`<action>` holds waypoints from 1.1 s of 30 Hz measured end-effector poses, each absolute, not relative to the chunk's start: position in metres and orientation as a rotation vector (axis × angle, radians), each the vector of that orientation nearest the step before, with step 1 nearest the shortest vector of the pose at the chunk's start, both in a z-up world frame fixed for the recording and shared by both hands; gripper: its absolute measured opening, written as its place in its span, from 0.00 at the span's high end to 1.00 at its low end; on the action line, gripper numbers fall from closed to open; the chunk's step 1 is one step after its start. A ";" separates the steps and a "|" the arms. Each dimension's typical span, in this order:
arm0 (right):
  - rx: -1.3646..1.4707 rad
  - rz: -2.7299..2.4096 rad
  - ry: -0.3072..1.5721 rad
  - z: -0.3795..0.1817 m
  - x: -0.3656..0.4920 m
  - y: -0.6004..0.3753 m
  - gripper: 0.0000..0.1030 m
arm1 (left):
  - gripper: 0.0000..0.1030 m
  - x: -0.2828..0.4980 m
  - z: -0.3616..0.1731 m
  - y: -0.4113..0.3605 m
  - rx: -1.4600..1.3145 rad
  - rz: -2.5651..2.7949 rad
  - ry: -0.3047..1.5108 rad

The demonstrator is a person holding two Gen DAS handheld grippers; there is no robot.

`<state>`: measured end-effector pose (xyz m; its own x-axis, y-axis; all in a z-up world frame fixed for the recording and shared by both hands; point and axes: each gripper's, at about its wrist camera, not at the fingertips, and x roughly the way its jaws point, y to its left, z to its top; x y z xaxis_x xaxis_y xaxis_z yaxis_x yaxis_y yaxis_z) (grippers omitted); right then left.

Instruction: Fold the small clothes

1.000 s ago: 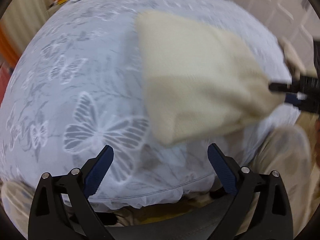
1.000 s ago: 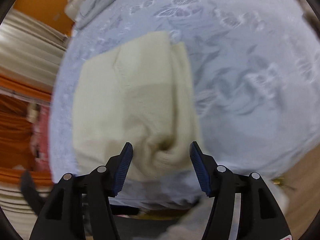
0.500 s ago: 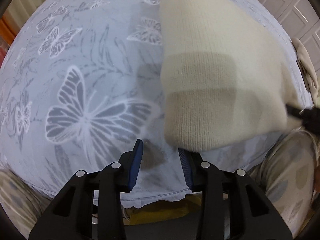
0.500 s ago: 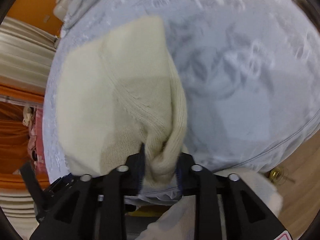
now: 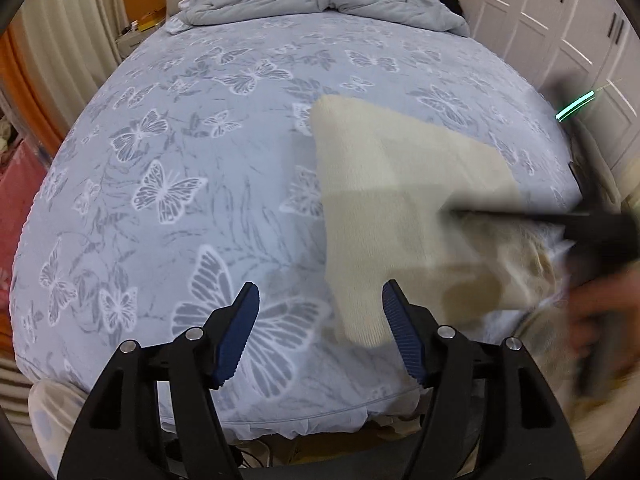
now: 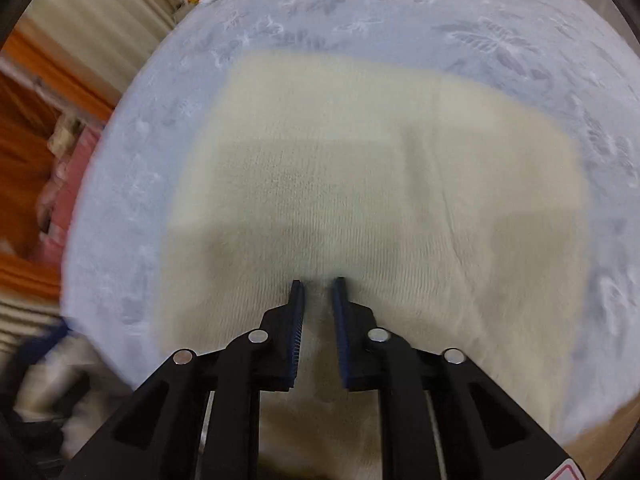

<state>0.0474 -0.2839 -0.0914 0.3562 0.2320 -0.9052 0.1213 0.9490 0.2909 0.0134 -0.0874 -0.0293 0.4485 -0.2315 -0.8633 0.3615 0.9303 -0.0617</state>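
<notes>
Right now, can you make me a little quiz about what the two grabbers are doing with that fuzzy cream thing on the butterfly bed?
1. True or false: the left gripper has its jaws shut on the sweater.
2. Which gripper pinches the sweater? A) left B) right C) neither
3. Fill in: the bedsheet is printed with ____.

Key: 1 false, its jaws are wide apart and hold nothing. 2 B, with cream knit between its narrow jaws. 3 butterflies.
</notes>
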 end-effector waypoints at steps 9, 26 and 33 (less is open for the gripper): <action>0.249 0.039 1.218 -0.077 0.113 -0.260 0.91 | 0.32 0.024 -0.035 -0.080 0.142 -0.350 1.069; 0.506 -0.098 1.257 -0.092 -0.034 -0.342 1.00 | 0.29 0.019 -0.043 -0.104 0.197 -0.368 1.087; 0.551 -0.190 1.032 -0.041 -0.064 -0.384 0.30 | 0.16 0.018 -0.045 -0.110 0.191 -0.363 1.111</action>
